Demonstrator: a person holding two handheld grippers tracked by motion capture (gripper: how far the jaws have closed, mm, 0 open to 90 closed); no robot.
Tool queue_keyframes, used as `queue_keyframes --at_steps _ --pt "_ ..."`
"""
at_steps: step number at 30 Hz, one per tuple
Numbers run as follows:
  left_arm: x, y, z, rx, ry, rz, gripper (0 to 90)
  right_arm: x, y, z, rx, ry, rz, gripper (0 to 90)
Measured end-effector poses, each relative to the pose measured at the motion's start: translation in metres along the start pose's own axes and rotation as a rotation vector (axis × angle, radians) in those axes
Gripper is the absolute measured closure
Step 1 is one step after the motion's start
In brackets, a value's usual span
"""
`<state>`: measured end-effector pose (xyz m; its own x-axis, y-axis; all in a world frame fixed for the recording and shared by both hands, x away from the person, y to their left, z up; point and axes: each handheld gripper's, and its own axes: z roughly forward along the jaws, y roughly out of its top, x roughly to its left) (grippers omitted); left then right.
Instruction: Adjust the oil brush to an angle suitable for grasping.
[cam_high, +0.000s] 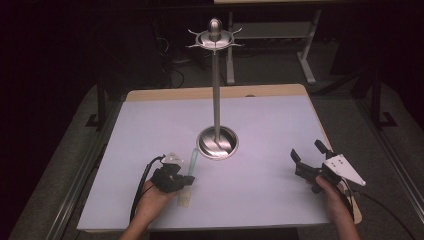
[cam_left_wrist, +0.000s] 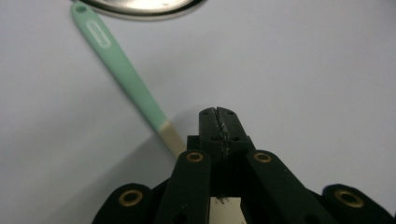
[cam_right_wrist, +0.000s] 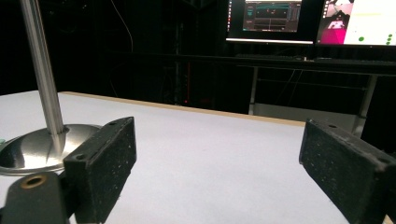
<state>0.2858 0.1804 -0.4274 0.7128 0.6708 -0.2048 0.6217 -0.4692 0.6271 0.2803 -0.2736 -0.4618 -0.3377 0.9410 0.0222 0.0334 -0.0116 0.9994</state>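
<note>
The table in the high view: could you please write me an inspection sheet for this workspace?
Surface: pale table with a wooden edge, no spills or marks seen.
Job's things: green-handled utensil with a cream head lies flat, its handle end near the base of the metal stand, which stands upright with hooks on top.
Clutter: nothing seen.
Grippers: left gripper shut and empty, right beside the utensil's cream end; right gripper open and empty, apart from the stand.
Cables: left cable loops over the near table edge; right cable trails off the table.
Surroundings: dark room, lit monitors, a desk frame behind.
</note>
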Motion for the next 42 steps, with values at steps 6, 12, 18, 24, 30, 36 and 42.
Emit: queue_keyframes --at_steps 6,12,18,24,30,36,42 --pt "-0.006 0.000 0.007 0.035 0.007 0.014 90.0 0.000 0.000 0.000 -0.003 -0.002 0.000 10.4" --pt "-0.008 -0.002 0.010 0.063 0.041 0.013 90.0 0.000 0.000 0.000 0.000 -0.001 0.000 10.4" --pt "-0.006 -0.001 0.007 0.093 0.060 0.014 90.0 0.000 0.000 0.000 -0.002 -0.002 0.000 10.4" --pt "0.000 -0.008 -0.001 0.091 0.099 0.002 90.0 0.000 0.000 0.000 0.000 -0.002 0.000 10.4" --pt "0.008 -0.014 -0.010 0.097 0.149 0.008 90.0 0.000 0.000 0.000 0.000 -0.003 0.000 10.4" --pt "0.016 -0.018 -0.017 0.098 0.188 0.014 90.0 0.000 0.000 0.000 0.000 -0.003 -0.001 10.4" --pt "0.029 -0.022 -0.024 0.096 0.261 0.006 90.0 0.000 0.000 0.000 0.001 -0.003 0.001 10.4"
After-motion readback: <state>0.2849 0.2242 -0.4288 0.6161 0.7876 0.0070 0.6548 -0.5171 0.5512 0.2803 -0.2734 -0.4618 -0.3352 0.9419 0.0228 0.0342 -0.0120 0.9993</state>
